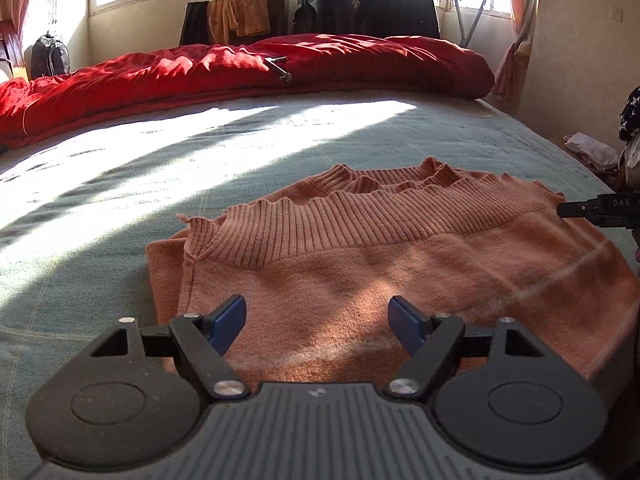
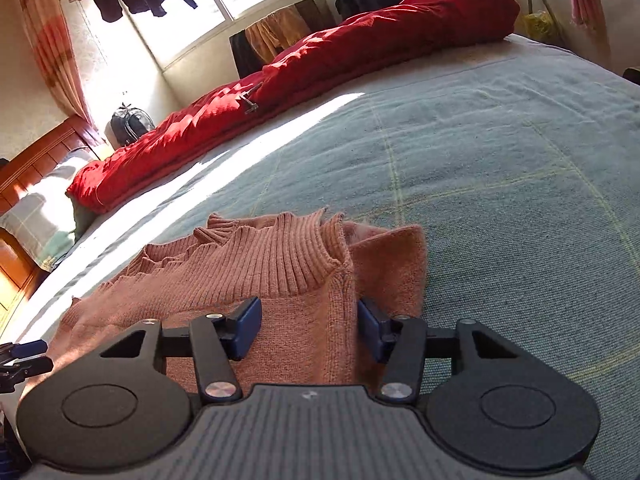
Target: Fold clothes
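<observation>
A salmon-pink knit sweater (image 1: 380, 264) lies folded on the grey-green bedspread (image 1: 160, 184), its ribbed hem and collar bunched at the far side. My left gripper (image 1: 318, 320) hovers open over the sweater's near left part, nothing between its blue pads. In the right wrist view the same sweater (image 2: 240, 284) fills the lower left. My right gripper (image 2: 310, 330) is open over the sweater's right edge, straddling a side seam without closing on it. The right gripper's tip (image 1: 592, 208) pokes in at the right edge of the left wrist view, and the left gripper's tip (image 2: 24, 356) shows at the far left.
A rolled red duvet (image 1: 240, 76) runs along the far side of the bed. Beyond it stand windows, a rack with dark clothes (image 1: 376, 4) and a backpack (image 1: 50, 56). A wooden headboard (image 2: 36, 156) and pillow (image 2: 40, 216) lie left. Bare bedspread (image 2: 500, 184) stretches right of the sweater.
</observation>
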Demonstrator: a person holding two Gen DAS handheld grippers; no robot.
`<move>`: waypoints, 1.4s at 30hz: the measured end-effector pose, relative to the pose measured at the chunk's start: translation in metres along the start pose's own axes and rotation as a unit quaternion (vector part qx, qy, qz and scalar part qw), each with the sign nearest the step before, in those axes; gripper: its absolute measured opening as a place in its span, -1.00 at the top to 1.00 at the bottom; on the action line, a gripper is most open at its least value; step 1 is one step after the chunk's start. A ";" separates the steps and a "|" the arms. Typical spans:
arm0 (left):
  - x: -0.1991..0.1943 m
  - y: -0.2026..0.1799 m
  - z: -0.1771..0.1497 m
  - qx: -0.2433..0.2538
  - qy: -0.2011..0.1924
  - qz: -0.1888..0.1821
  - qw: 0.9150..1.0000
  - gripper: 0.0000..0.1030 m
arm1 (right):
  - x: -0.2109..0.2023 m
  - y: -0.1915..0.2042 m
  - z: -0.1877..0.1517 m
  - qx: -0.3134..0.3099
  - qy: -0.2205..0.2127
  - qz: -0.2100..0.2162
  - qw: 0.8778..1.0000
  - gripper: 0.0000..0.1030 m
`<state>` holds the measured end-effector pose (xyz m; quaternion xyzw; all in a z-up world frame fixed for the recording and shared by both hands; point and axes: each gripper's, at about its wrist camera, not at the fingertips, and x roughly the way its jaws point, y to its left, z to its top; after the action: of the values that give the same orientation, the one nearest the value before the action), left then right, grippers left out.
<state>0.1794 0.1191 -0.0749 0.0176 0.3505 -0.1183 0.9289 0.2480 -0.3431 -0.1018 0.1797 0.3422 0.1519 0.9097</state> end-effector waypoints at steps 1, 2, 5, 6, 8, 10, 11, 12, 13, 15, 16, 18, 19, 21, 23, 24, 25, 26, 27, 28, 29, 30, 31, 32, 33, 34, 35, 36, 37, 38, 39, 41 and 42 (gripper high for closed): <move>0.001 0.001 0.002 0.000 -0.002 0.000 1.000 -0.53 | 0.000 0.002 0.001 -0.005 -0.003 -0.010 1.000 0.16; 0.002 0.001 0.003 0.001 -0.004 0.000 1.000 -0.53 | -0.001 0.002 0.002 -0.002 -0.005 -0.015 1.000 0.64; 0.007 0.005 0.009 0.000 -0.012 0.000 1.000 -0.53 | -0.007 0.000 0.003 0.007 -0.009 -0.033 0.999 0.74; 0.009 0.007 0.012 -0.001 -0.016 -0.002 1.000 -0.54 | -0.010 0.000 0.002 0.007 -0.011 -0.043 0.999 0.74; 0.019 0.014 0.017 -0.010 -0.019 -0.005 1.000 -0.60 | -0.011 -0.003 -0.003 0.010 -0.008 -0.054 0.998 0.74; 0.041 0.026 0.018 -0.023 0.012 0.016 1.000 -0.62 | -0.013 -0.004 -0.007 0.025 -0.011 -0.055 0.998 0.73; 0.051 0.032 0.017 -0.036 0.027 0.026 0.999 -0.62 | -0.016 -0.002 -0.007 0.026 -0.016 -0.059 0.998 0.72; 0.053 0.038 0.019 -0.054 0.024 0.017 0.998 -0.62 | -0.019 0.001 -0.008 0.027 -0.021 -0.065 0.997 0.65; 0.052 0.041 0.022 -0.066 0.021 0.015 0.998 -0.61 | -0.023 0.004 -0.008 0.024 -0.025 -0.067 0.997 0.63; 0.044 0.037 0.032 -0.057 0.007 0.021 0.998 -0.61 | -0.033 0.012 -0.009 0.014 -0.031 -0.070 0.997 0.51; 0.039 0.032 0.037 -0.044 -0.007 0.017 0.999 -0.61 | -0.038 0.017 -0.009 0.008 -0.035 -0.070 0.997 0.44; 0.037 0.025 0.046 -0.028 -0.020 -0.004 0.999 -0.62 | -0.044 0.026 -0.008 -0.001 -0.044 -0.059 0.997 0.16; 0.041 0.024 0.048 -0.031 -0.018 -0.017 0.999 -0.62 | -0.047 0.031 -0.007 -0.005 -0.049 -0.052 0.997 0.11; 0.050 0.023 0.052 -0.043 -0.010 -0.043 0.998 -0.62 | -0.044 0.044 -0.006 -0.017 -0.047 -0.026 0.998 0.01; 0.060 0.023 0.052 -0.063 -0.004 -0.068 0.996 -0.62 | -0.039 0.056 -0.007 -0.028 -0.042 -0.002 0.999 -0.07; 0.065 0.025 0.050 -0.070 -0.001 -0.074 0.995 -0.62 | -0.034 0.060 -0.009 -0.034 -0.038 0.002 0.999 -0.10; 0.070 0.027 0.048 -0.073 0.005 -0.061 0.995 -0.62 | -0.029 0.065 -0.011 -0.041 -0.033 0.006 0.999 -0.12; 0.075 0.030 0.046 -0.076 0.011 -0.047 0.996 -0.62 | -0.023 0.066 -0.013 -0.042 -0.023 0.001 0.999 -0.15; 0.078 0.034 0.044 -0.074 0.015 -0.023 0.997 -0.61 | -0.017 0.067 -0.016 -0.043 -0.012 -0.005 0.999 -0.18; 0.082 0.039 0.042 -0.071 0.019 0.002 0.997 -0.61 | -0.013 0.066 -0.019 -0.044 -0.003 -0.012 0.999 -0.19; 0.080 0.045 0.042 -0.088 0.019 -0.004 0.996 -0.60 | -0.012 0.063 -0.022 -0.043 -0.002 -0.013 0.999 -0.19; 0.078 0.050 0.043 -0.105 0.017 -0.011 0.994 -0.60 | -0.012 0.060 -0.025 -0.041 -0.002 -0.014 0.999 -0.20; 0.075 0.052 0.046 -0.115 0.020 -0.015 0.993 -0.60 | -0.013 0.058 -0.026 -0.037 -0.004 -0.006 0.999 -0.22; 0.072 0.050 0.052 -0.116 0.023 -0.017 0.993 -0.60 | -0.013 0.055 -0.027 -0.032 -0.005 0.001 0.999 -0.27; 0.071 0.046 0.058 -0.113 0.021 -0.034 0.993 -0.60 | -0.013 0.053 -0.029 -0.028 -0.006 0.008 1.000 -0.33; 0.069 0.041 0.064 -0.110 0.019 -0.051 0.992 -0.60 | -0.013 0.053 -0.029 -0.027 -0.007 0.013 1.000 -0.37; 0.068 0.036 0.070 -0.106 0.018 -0.069 0.992 -0.60 | -0.012 0.054 -0.030 -0.029 -0.009 0.016 0.999 -0.45; 0.066 0.032 0.076 -0.102 0.016 -0.087 0.991 -0.61 | -0.011 0.056 -0.032 -0.031 -0.011 0.018 0.999 -0.55; 0.072 0.026 0.082 -0.100 0.019 -0.103 0.989 -0.61 | -0.010 0.058 -0.033 -0.037 -0.014 0.021 0.999 -0.62; 0.078 0.020 0.088 -0.098 0.023 -0.120 0.988 -0.61 | -0.008 0.063 -0.036 -0.048 -0.014 0.019 0.999 -0.74; 0.084 0.015 0.094 -0.096 0.026 -0.136 0.986 -0.62 | -0.007 0.067 -0.038 -0.060 -0.014 0.016 0.998 -0.86; 0.105 0.005 0.101 -0.088 0.040 -0.142 0.985 -0.62 | -0.004 0.077 -0.042 -0.085 -0.014 0.011 0.996 -1.00; 0.115 0.005 0.102 -0.089 0.045 -0.138 0.986 -0.61 | -0.003 0.081 -0.045 -0.101 -0.012 0.001 0.995 -1.00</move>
<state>0.3302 0.0887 -0.0738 -0.1078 0.3997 -0.2126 0.8851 0.2034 -0.2619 -0.0965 0.0894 0.3137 0.1844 0.9272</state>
